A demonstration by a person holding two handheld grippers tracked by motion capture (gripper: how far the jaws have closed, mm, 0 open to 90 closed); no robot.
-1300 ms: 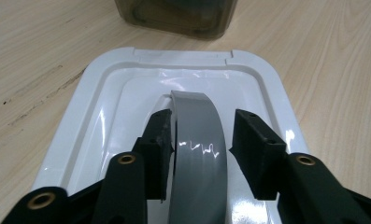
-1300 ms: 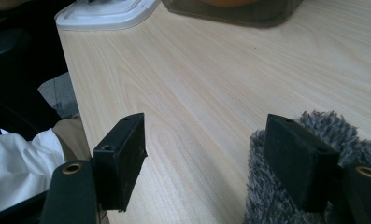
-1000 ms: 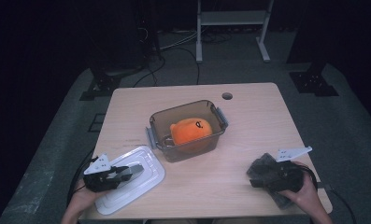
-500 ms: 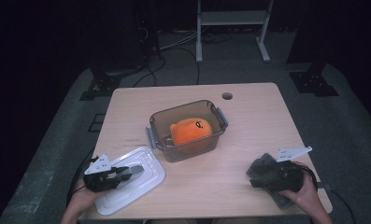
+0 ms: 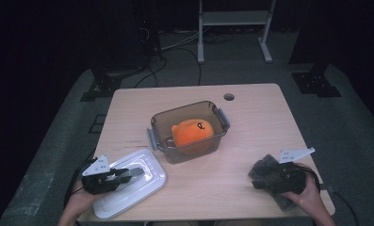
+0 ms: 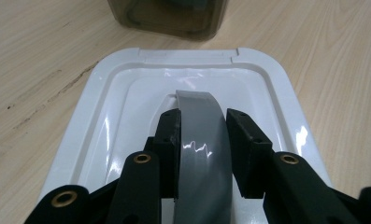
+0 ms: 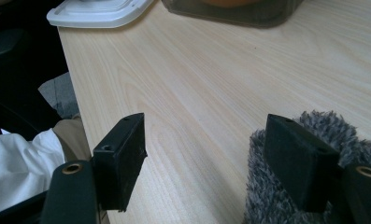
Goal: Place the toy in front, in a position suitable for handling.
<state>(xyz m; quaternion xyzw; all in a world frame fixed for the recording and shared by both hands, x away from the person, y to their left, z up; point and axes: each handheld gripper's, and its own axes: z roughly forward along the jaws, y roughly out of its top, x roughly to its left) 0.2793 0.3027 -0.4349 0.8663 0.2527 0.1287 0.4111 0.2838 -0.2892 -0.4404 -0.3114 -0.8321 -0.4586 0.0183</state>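
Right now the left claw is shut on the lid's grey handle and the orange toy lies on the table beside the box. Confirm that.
Wrong on the toy. The high view shows the orange toy inside the box, not beside it. The rest holds: the left claw is shut on the lid's grey handle.

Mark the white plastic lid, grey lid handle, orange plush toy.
white plastic lid (image 6: 127,98): left gripper view, inner panel
grey lid handle (image 6: 202,130): left gripper view, top face
orange plush toy (image 5: 191,132): high view, body

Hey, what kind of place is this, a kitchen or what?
Probably a recording studio or lab, not a kitchen: a lone wooden table in a dark room, loose cables on grey flooring, a metal stand behind.
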